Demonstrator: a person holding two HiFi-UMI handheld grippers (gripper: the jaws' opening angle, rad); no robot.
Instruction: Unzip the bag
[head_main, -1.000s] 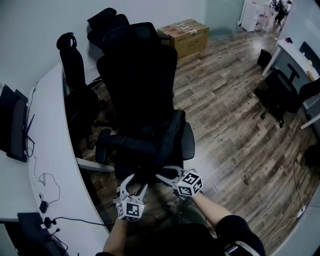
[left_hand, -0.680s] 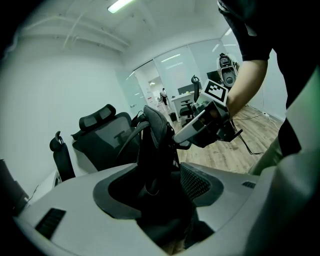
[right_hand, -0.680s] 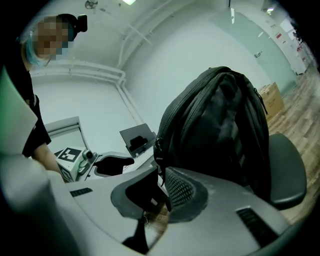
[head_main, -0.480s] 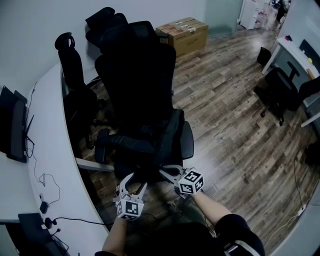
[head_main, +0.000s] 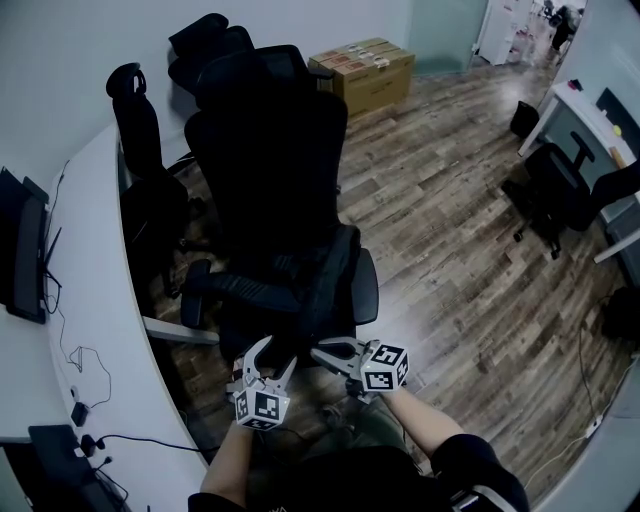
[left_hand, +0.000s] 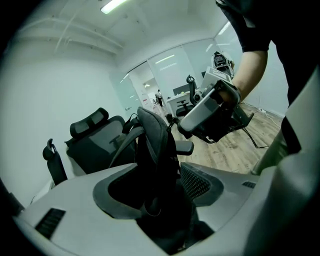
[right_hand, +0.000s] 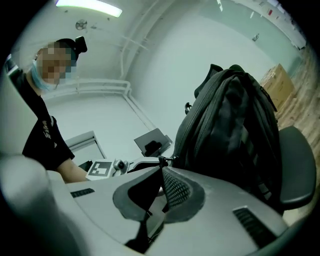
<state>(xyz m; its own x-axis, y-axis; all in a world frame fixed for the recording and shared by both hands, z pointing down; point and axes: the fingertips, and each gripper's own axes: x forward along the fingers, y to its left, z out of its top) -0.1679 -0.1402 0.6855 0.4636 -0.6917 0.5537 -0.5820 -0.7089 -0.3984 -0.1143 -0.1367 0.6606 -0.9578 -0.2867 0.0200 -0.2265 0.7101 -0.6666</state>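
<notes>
Two grippers sit closest to us, low at six o'clock in the head view. The left gripper (head_main: 262, 358) has its jaws part-way apart, clamped on a dark fold of the bag (left_hand: 155, 150), whose fabric fills the gap from pad to pad. Just beside it, at its three o'clock and pointing toward nine, the right gripper (head_main: 325, 352) has its jaws pressed together. Their tips pinch the small zip pull (right_hand: 162, 160), right against the bag's side. At twelve o'clock from both grippers, the black bag stands upright on the seat (right_hand: 297, 165) of the big office chair (head_main: 270, 180). In the head view we can hardly tell the bag from the black chair. At nine o'clock the white curved desk (head_main: 90, 300) carries cables and a monitor (head_main: 25, 260). Toward eleven o'clock a second black chair (head_main: 140, 130) stands against the desk. The wooden floor (head_main: 450, 250) stretches to three o'clock, where more chairs (head_main: 560, 190) stand. Farthest off, near one o'clock, we see cardboard boxes (head_main: 365, 70) by the wall.
</notes>
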